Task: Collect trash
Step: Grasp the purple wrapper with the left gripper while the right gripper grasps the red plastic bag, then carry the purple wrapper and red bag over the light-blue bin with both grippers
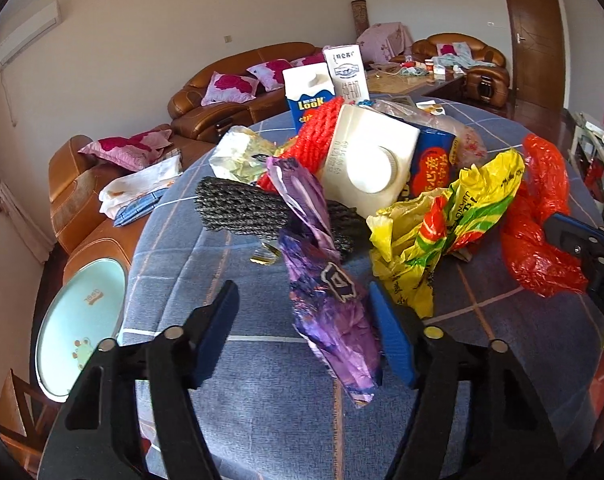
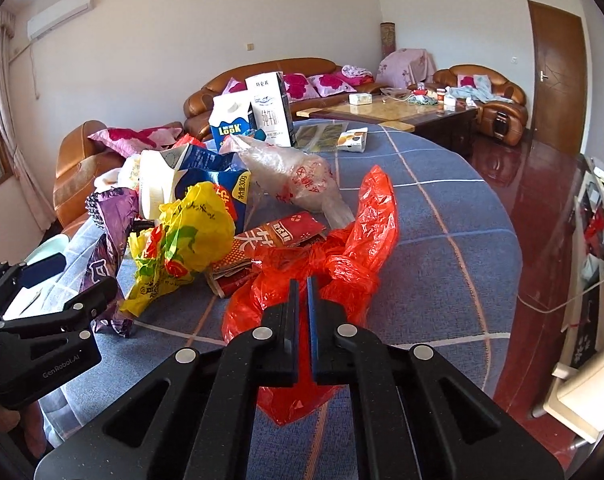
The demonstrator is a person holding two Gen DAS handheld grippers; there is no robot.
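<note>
A brown leather sofa (image 2: pixel 262 80) runs along the back wall, pink floral cushions (image 2: pixel 330 82) lined up on it. There's an armchair (image 2: pixel 482 92) in the corner, clothes heaped over it, just beside a closed wooden door (image 2: pixel 558 76). A glass-topped coffee table (image 2: pixel 382 110) sits between them, cluttered. High on the left wall, an air conditioner (image 2: pixel 60 12). Down low, a pale green round stool (image 1: pixel 82 320).

free: bare tablecloth (image 2: pixel 442 216) right of pile | blocked: red bag (image 2: pixel 342 256), yellow bag (image 2: pixel 190 236), cartons (image 2: pixel 254 116)
</note>
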